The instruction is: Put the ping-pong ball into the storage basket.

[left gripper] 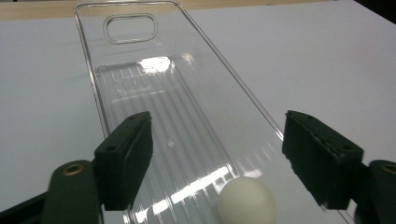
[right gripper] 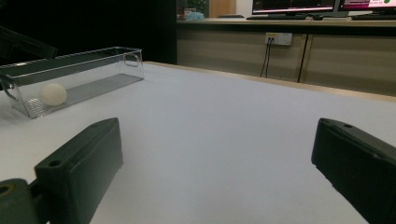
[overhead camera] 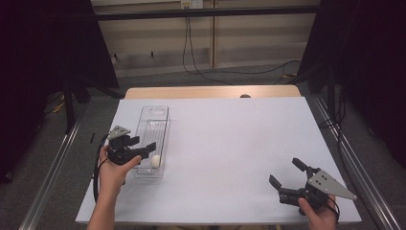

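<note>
A small white ball [overhead camera: 156, 160] lies in the near end of a long clear plastic tray [overhead camera: 145, 125] on the left of the white table. My left gripper [overhead camera: 146, 149] hovers over that end with its jaws apart. In the left gripper view the ball [left gripper: 246, 201] rests on the ribbed tray floor [left gripper: 140, 93] low between the open jaws of the gripper [left gripper: 217, 140], and neither pad touches it. My right gripper [overhead camera: 286, 172] is open and holds nothing near the front right. Its own view looks over the bare sheet through the gripper [right gripper: 217, 158] toward the tray [right gripper: 93, 56] and ball [right gripper: 53, 94].
A white sheet [overhead camera: 230, 143] covers the table, with a wooden edge [overhead camera: 210, 91] at the far side. Dark curtains hang at both sides, and metal rails [overhead camera: 354, 158] run along the table's flanks. A cable [overhead camera: 191, 57] trails on the floor beyond.
</note>
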The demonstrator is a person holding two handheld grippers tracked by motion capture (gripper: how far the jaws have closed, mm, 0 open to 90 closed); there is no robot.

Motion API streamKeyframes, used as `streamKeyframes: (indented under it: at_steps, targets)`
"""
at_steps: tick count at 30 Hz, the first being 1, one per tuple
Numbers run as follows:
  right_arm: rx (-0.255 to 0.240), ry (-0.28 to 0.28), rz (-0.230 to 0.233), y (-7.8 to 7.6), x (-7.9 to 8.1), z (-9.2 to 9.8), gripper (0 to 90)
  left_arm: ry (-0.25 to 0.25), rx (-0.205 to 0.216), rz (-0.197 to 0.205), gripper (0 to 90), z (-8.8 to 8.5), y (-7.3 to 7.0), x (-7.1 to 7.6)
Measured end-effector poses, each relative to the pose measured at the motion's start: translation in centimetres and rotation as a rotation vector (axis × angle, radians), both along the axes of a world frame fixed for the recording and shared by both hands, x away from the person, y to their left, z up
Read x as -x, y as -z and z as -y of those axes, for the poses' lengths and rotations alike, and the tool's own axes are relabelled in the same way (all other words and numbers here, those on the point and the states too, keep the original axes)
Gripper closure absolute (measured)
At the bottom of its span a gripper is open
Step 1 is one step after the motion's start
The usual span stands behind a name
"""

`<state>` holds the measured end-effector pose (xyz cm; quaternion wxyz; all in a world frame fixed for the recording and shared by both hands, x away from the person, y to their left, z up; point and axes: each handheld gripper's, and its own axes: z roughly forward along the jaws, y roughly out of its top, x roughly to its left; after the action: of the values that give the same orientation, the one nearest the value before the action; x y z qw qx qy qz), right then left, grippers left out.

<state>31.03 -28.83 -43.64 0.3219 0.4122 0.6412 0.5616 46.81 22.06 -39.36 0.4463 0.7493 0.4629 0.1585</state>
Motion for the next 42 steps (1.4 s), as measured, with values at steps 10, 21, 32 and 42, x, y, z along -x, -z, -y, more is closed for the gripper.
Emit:
streamKeyframes:
  at_steps: [10,21,32,42]
  targets:
    - [-0.001,0.000,-0.002,0.0,0.0,0.1,1.7,-0.011,0.017,0.021,11.9,0.2,-0.1,0.1]
    - [-0.008,0.007,0.002,-0.1,0.0,0.0,1.7,-0.003,0.046,0.057,3.2,0.0,-0.3,0.5]
    - [-0.008,0.002,0.003,0.0,0.0,0.1,1.7,0.004,0.038,0.091,3.2,-0.3,-0.4,0.9]
    - [-0.012,0.003,0.003,-0.1,0.0,0.3,1.7,0.018,0.058,0.109,3.2,-0.4,-0.2,1.4]
